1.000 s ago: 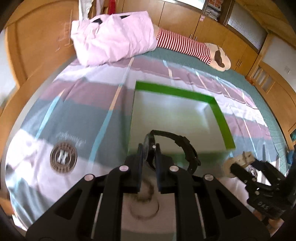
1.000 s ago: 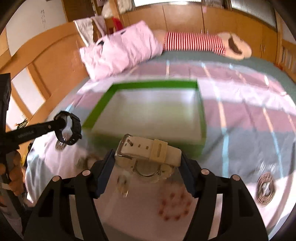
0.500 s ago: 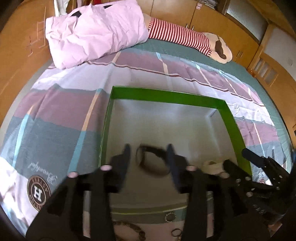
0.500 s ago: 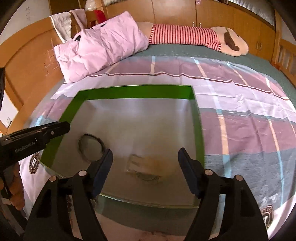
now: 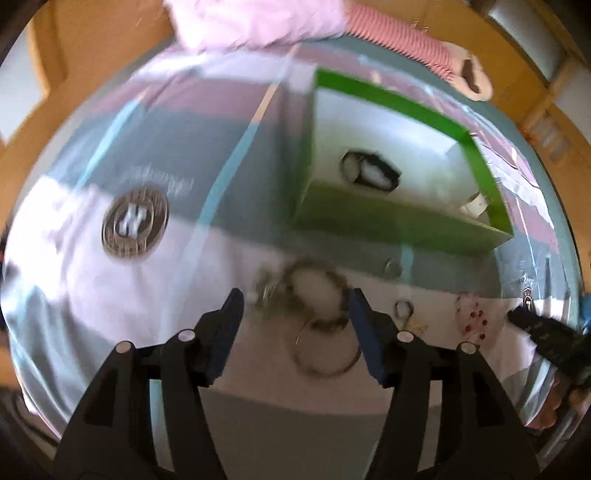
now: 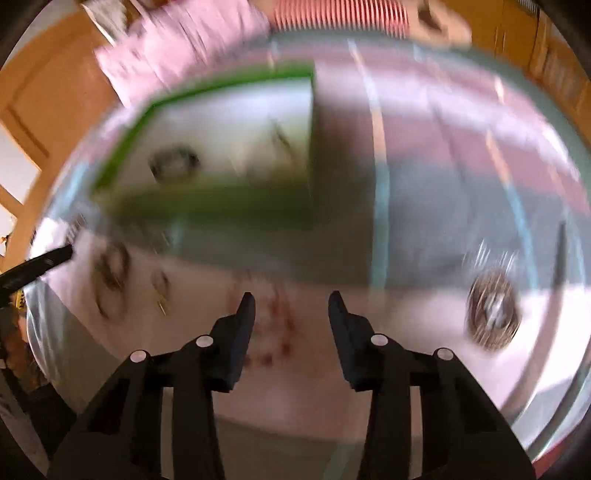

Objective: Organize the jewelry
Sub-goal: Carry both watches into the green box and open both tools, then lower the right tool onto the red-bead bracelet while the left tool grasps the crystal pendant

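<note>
A green-rimmed box (image 5: 476,155) lies on the bed, with a black watch (image 5: 369,171) and a cream watch (image 5: 474,206) inside. My left gripper (image 5: 295,306) is open and empty above a beaded bracelet (image 5: 314,291) and a thin bangle (image 5: 327,354). Small rings (image 5: 404,308) and a red bead string (image 5: 471,317) lie to the right. My right gripper (image 6: 291,304) is open and empty over the blurred red bead string (image 6: 275,325). In the right wrist view the box (image 6: 122,158) and black watch (image 6: 173,164) are blurred.
The striped bedsheet (image 5: 166,155) carries round logo prints (image 5: 135,225). A pink pillow (image 5: 255,22) and a red-striped plush (image 5: 402,37) lie at the bed's head. Wooden headboard and cabinets surround the bed. The other gripper's tip shows at the right edge (image 5: 543,328).
Both grippers opened and dropped their watches into the box, then pulled back toward the jewelry lying in front of it. Both views are now motion-blurred.
</note>
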A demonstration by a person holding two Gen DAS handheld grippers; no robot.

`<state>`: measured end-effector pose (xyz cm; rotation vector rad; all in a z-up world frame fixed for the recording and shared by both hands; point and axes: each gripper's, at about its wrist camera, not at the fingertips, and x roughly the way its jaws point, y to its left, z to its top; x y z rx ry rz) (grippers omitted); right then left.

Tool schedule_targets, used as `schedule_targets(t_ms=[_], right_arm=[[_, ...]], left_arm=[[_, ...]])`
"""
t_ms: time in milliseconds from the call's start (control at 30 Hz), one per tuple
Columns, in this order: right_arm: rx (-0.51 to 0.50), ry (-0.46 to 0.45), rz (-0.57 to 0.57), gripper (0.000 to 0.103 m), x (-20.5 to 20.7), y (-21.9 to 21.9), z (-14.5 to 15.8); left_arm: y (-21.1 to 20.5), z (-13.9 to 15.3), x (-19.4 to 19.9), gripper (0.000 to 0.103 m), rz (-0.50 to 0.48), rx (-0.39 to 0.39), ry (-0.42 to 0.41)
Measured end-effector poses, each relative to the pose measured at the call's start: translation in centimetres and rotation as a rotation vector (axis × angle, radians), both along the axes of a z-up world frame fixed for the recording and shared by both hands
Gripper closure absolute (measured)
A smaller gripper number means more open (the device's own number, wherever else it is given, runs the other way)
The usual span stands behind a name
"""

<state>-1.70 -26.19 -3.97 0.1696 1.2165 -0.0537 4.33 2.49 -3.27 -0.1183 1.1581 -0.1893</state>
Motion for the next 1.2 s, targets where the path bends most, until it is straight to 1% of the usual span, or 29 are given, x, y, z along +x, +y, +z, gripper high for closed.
schedule_targets(t_ms=[67, 133, 167, 200, 233, 267, 300, 367, 433, 500, 533, 633, 700, 767, 800, 833, 900, 933, 1000, 1033, 1067, 1100, 1133, 1167, 1200], right_arm=[[-0.019, 0.055, -0.011, 0.06, 0.5, 0.4, -1.8], [-0.005, 0.096, -0.004, 0.06, 0.7, 0.9, -2.9], [-0.02, 0.104, 0.0, 0.06, 0.8, 1.2, -3.2], [-0.047, 0.094, 0.008, 0.07, 0.7, 1.7, -3.2], [-0.046, 0.08, 0.031, 0.09, 0.7, 2.4, -2.9], [-0.017, 0.075, 0.053, 0.096, 0.6, 2.9, -2.6], [0.006, 0.064, 0.069, 0.096, 0.5, 3.3, -2.3], [0.043, 0.0, 0.115, 0.096, 0.2, 4.5, -1.1], [0.095, -0.053, 0.13, 0.096, 0.1, 4.9, -0.1], [0.149, -0.081, 0.127, 0.096, 0.1, 5.1, 0.6], [0.156, -0.08, 0.119, 0.096, 0.2, 5.1, 0.7], [0.134, -0.061, 0.094, 0.096, 0.4, 4.8, 0.2], [0.136, -0.052, 0.076, 0.096, 0.3, 4.4, -0.1], [0.145, -0.057, 0.069, 0.096, 0.2, 4.1, 0.0], [0.152, -0.064, 0.071, 0.096, 0.2, 3.5, -0.1], [0.156, -0.067, 0.077, 0.096, 0.2, 3.5, 0.0], [0.15, -0.069, 0.085, 0.096, -0.1, 3.7, 0.1], [0.148, -0.067, 0.089, 0.096, 0.0, 3.8, 0.1], [0.148, -0.06, 0.092, 0.096, 0.1, 3.8, -0.1], [0.149, -0.058, 0.091, 0.096, 0.1, 3.8, -0.2], [0.149, -0.056, 0.088, 0.095, 0.1, 3.8, -0.2], [0.15, -0.056, 0.085, 0.095, 0.1, 3.7, -0.2], [0.152, -0.056, 0.079, 0.095, 0.1, 3.5, -0.1], [0.155, -0.056, 0.075, 0.095, 0.1, 3.4, -0.1], [0.158, -0.058, 0.071, 0.095, 0.1, 3.3, 0.0]], left_arm=[[-0.3, -0.5, 0.0, 0.042, -0.004, -0.006, 0.025], [-1.1, -0.6, 0.1, 0.037, -0.022, 0.018, 0.02], [-1.3, -0.6, 0.1, 0.034, -0.028, 0.028, 0.015], [-1.5, -0.6, 0.0, 0.033, -0.035, 0.036, 0.011], [-1.5, -0.7, 0.0, 0.033, -0.038, 0.039, 0.013], [-1.3, -0.8, 0.2, 0.033, -0.033, 0.041, 0.019], [-1.1, -0.8, 0.3, 0.033, -0.025, 0.041, 0.023], [-0.2, -0.9, 0.4, 0.033, 0.005, 0.039, 0.035], [0.6, -1.2, 0.8, 0.033, 0.042, 0.029, 0.049], [0.9, -1.5, 0.9, 0.033, 0.054, 0.019, 0.065], [0.8, -1.6, 0.8, 0.033, 0.048, 0.018, 0.072], [-0.7, -2.2, 0.4, 0.035, -0.015, 0.023, 0.09], [-1.6, -2.6, 0.1, 0.041, -0.048, 0.031, 0.106], [-1.7, -3.1, 0.2, 0.046, -0.047, 0.032, 0.124], [-1.6, -3.4, 0.3, 0.046, -0.046, 0.016, 0.145], [-1.4, -3.9, 0.5, 0.046, -0.048, -0.023, 0.178], [-1.6, -5.3, 0.5, 0.045, -0.069, -0.081, 0.263], [-2.0, -5.7, 0.4, 0.045, -0.083, -0.074, 0.277], [-3.3, -5.8, -0.1, 0.04, -0.12, -0.031, 0.259], [-3.9, -5.7, -0.3, 0.039, -0.148, -0.037, 0.255], [-4.3, -5.6, -0.4, 0.039, -0.172, -0.059, 0.257], [-4.8, -5.3, -0.7, 0.039, -0.216, -0.119, 0.266], [-5.2, -4.9, -0.9, 0.039, -0.253, -0.161, 0.267], [-5.7, -4.2, -1.2, 0.039, -0.29, -0.18, 0.247], [-5.7, -3.7, -1.2, 0.038, -0.298, -0.177, 0.224]])
